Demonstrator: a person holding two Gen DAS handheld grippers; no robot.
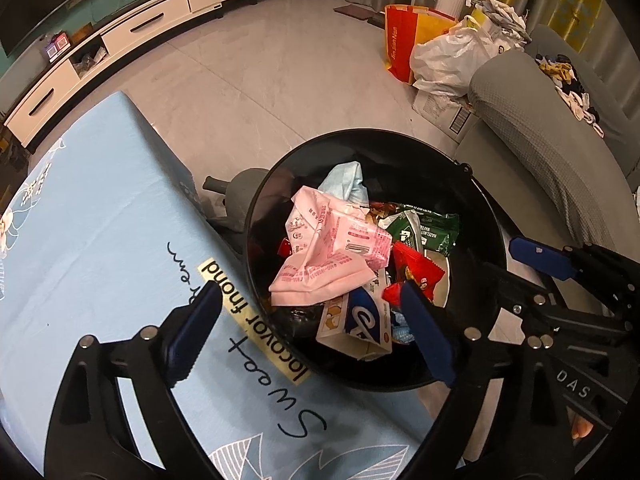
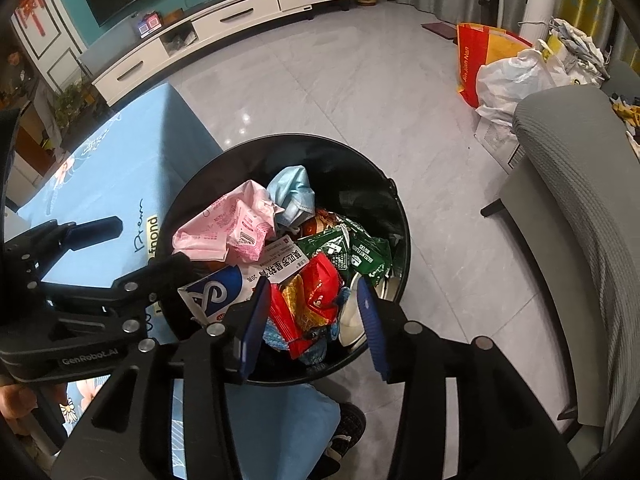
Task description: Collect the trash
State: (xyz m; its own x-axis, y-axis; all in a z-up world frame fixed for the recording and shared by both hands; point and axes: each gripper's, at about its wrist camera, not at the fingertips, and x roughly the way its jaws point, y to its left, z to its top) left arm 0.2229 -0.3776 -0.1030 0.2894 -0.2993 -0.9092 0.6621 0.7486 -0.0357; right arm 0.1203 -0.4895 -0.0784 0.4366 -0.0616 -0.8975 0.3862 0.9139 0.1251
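Left gripper (image 1: 316,332) jaws wide apart, right gripper (image 2: 314,312) jaws apart, both empty above round black plastic bin (image 1: 486,200). Crumpled pink wrapper (image 1: 332,248) heaped near rim; risk: spills onto floor if nudged.

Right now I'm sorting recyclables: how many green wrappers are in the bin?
2, lying side by side: green wrapper near the middle of the bin, second wrapper beside it toward the wall. More may be buried.
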